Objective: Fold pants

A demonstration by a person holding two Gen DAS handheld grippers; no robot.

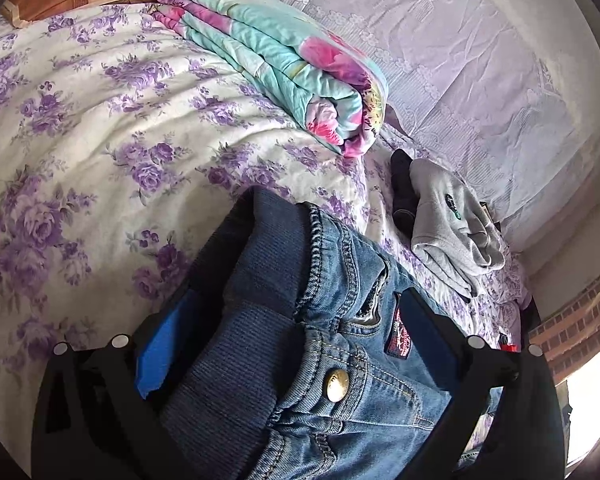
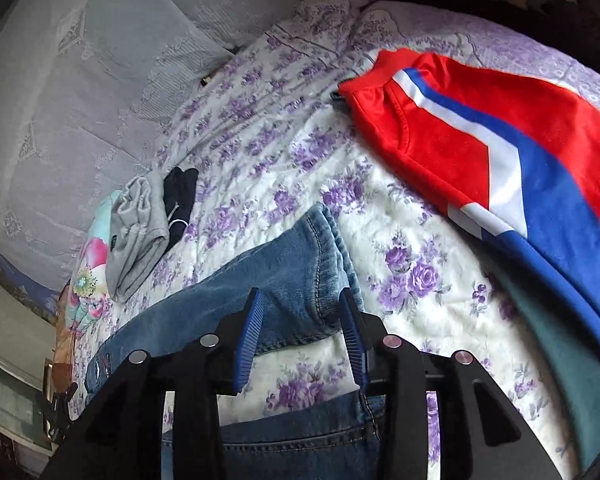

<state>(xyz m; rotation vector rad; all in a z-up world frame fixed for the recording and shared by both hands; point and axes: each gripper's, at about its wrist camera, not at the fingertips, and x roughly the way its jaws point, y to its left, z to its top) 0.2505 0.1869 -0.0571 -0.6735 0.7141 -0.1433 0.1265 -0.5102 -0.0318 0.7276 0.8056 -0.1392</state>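
I have the jeans (image 1: 340,320) on the bed (image 1: 80,140), on the flowered cover, and I am in the middle of a fold. My left gripper (image 1: 300,340) stands with its fingers (image 1: 160,344) wide at both sides of the waistband, near the brass button (image 1: 337,381). The denim fills the gap, but I cannot tell if the pads really press on it.

My right gripper (image 2: 302,320) hovers over the leg end of the jeans, fingers half apart, nothing between them. The cuff (image 2: 324,232) lies flat on the cover beyond the tips.

I judge one fold is laid, and the next move needs a new grasp on the folded edge. The red and blue garment (image 2: 500,140) lies near on the right, so I must not catch it.
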